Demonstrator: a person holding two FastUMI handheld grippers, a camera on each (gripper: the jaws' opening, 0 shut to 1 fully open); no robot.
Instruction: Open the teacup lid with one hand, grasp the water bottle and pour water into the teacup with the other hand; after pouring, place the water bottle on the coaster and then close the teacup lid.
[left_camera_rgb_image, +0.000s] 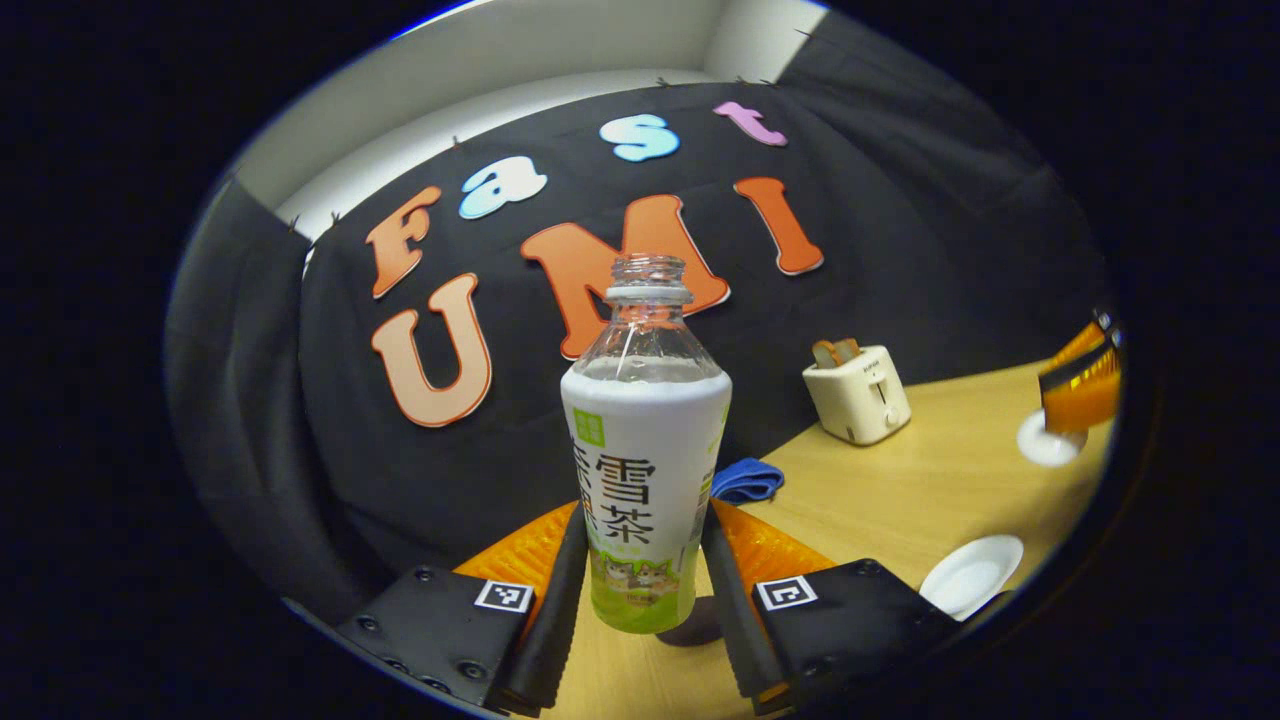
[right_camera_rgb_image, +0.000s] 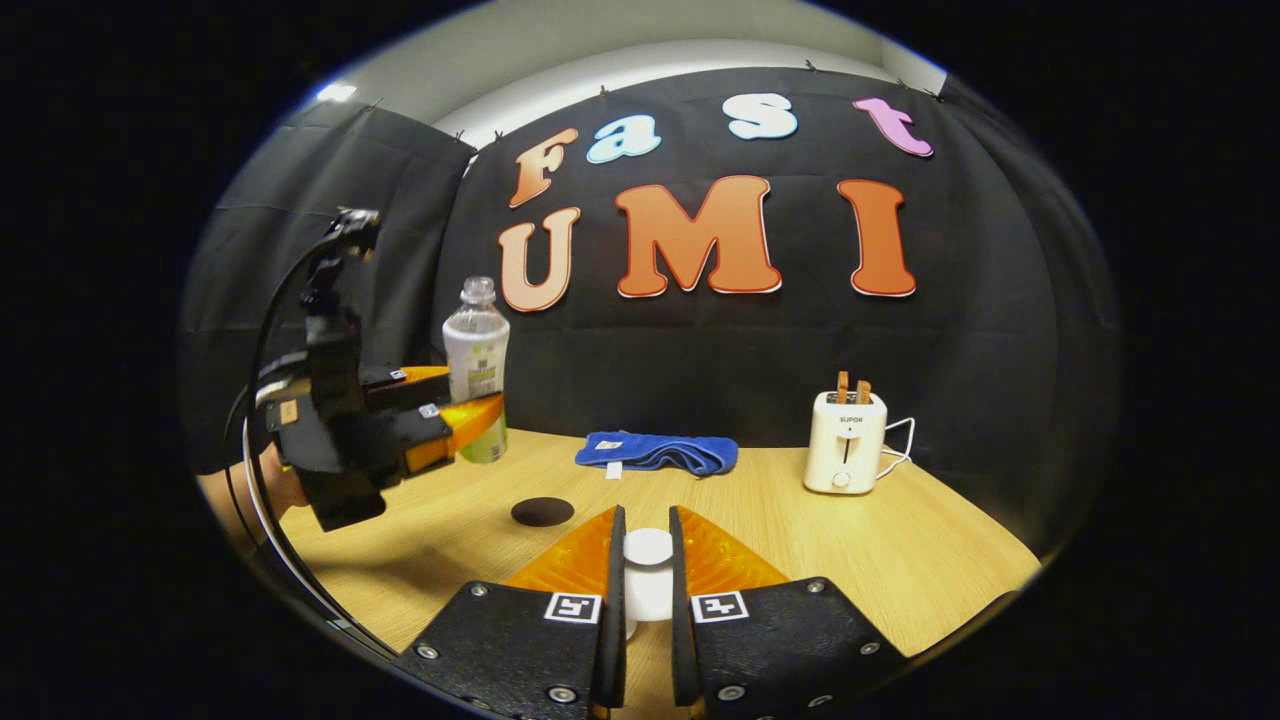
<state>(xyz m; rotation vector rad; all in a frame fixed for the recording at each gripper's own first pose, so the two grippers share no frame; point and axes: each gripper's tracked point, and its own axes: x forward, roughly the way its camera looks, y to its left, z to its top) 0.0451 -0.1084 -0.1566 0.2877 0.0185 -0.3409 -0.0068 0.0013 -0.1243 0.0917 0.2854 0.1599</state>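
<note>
The left gripper (left_camera_rgb_image: 645, 590) is seen closed around the lower body of the water bottle (left_camera_rgb_image: 646, 470), both fingers pressed against its labelled sides. The bottle stands upright, its long axis vertical, uncapped, with its base apparently just above the bench (left_camera_rgb_image: 900, 500). In the right gripper view, the right gripper (right_camera_rgb_image: 647, 575) is seen pinching a white lid (right_camera_rgb_image: 648, 548) between its fingers. The teacup (left_camera_rgb_image: 972, 574), open and white, lies to the right of the bottle and near it, low at the edge of the left gripper view. The coming pour is judged to turn on this: the bottle must be carried rightward over the cup and tipped. The dark coaster (right_camera_rgb_image: 542, 511) lies on the bench, below and just right of the held bottle.
</note>
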